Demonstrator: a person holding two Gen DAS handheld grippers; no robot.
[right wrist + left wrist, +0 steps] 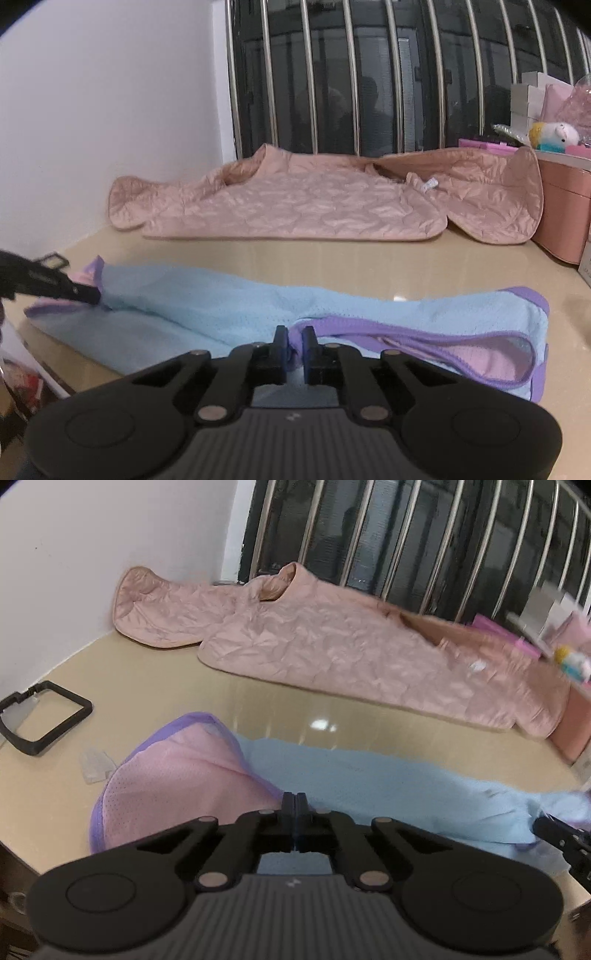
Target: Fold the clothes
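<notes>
Two pinches set: left gripper [294, 797] clamped on light-blue mesh garment [388, 786] at lower centre, right gripper [294, 341] nipping its purple-trimmed edge. Lift evenly, keeping cloth taut across beige tabletop [332, 262].

You have two garments on the worktop [332, 266]: one blue top [207, 306] and one pink quilted jacket [295, 199] at 12 o'clock; two grippers, left gripper [294, 801] and right gripper [294, 338]; one black frame [44, 720] at 9 o'clock.
</notes>
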